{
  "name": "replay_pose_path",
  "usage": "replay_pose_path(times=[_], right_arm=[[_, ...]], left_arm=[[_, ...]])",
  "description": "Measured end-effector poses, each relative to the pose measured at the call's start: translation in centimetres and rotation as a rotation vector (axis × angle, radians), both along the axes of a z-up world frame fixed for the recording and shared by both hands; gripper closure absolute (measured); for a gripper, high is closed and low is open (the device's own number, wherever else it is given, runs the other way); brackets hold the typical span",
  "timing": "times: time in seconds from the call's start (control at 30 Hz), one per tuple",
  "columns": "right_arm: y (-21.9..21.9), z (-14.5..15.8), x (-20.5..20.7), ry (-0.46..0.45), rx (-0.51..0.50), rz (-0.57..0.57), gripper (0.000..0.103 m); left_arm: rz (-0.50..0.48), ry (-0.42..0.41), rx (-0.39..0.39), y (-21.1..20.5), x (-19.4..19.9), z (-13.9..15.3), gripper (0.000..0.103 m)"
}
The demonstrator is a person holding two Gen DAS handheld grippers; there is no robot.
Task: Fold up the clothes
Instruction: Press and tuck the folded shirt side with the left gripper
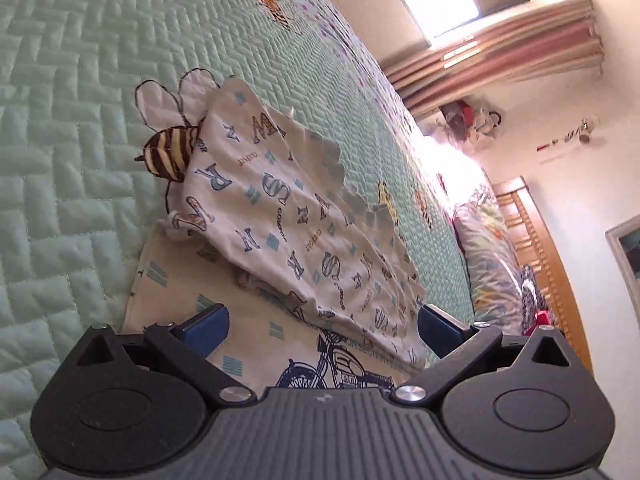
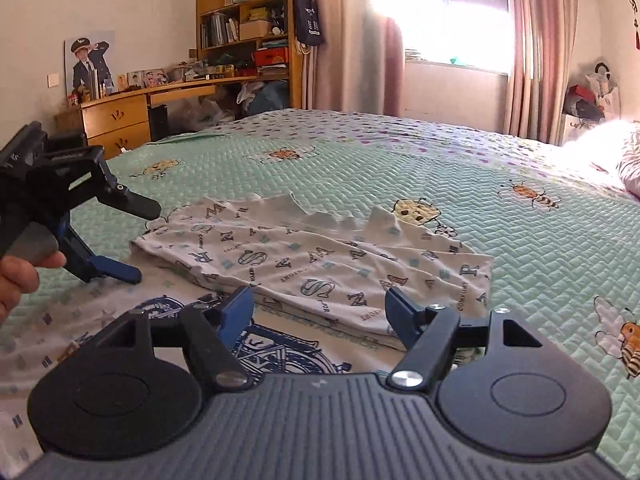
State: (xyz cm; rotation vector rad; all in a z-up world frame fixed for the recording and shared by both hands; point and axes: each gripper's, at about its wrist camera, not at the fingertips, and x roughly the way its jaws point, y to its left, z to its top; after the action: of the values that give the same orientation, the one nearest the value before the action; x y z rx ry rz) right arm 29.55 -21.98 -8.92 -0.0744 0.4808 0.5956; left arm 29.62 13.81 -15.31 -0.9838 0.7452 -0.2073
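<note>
A white garment [image 2: 320,264] printed with blue and brown letters lies on the green quilted bed [image 2: 400,168]. Its upper part is folded back over a layer bearing a blue motorcycle print [image 2: 260,344]. My right gripper [image 2: 320,314] hovers low over the folded near edge, open, its blue fingers apart with no cloth pinched. My left gripper [image 2: 136,240], held by a hand [image 2: 20,276], stands open just off the garment's left end. The left wrist view is rolled sideways: the left gripper [image 1: 322,326] is open over the motorcycle print [image 1: 332,364], and the folded layer [image 1: 288,216] stretches ahead.
The quilt [image 1: 80,120] carries bee pictures, one [image 1: 168,152] partly under the garment. A wooden desk [image 2: 132,108] and bookshelf [image 2: 248,20] stand beyond the bed's far left edge. Pink curtains [image 2: 536,40] frame a bright window. A pillow [image 2: 628,160] lies at the right.
</note>
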Motion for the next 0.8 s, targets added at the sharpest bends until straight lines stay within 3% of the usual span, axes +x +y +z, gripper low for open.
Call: replay_pose_path(times=[0.13,0.3,0.47,0.63,0.77,0.8], right_arm=[[-0.2,-0.1,0.0,0.013,0.038,-0.016,0.029],[0.3,-0.8,0.3,0.034,0.043,-0.022,0.029],[1.1,-0.3,0.3,0.029,0.071,0.003,0.029],[1.8,-0.2,0.3,0.036,0.092,0.015,0.028],[2.5,-0.9,0.8,0.068,0.069,0.026,0.026],[2.7,-1.2,1.0,0.079,0.058,0.024,0.026]], left_arm=[[0.112,-0.049,-0.078,1.0,-0.5,-1.0,0.003],[0.271,-0.116,-0.117,0.9,-1.0,-1.3,0.002],[0.326,-0.173,-0.123,0.2,-0.7,-1.4,0.001],[0.454,-0.248,-0.194,0.3,-0.6,-2.3,0.001],[0.493,-0.253,-0.147,0.5,-0.5,-1.7,0.002],[0.503,-0.245,-0.140,0.6,-0.7,-1.8,0.006]])
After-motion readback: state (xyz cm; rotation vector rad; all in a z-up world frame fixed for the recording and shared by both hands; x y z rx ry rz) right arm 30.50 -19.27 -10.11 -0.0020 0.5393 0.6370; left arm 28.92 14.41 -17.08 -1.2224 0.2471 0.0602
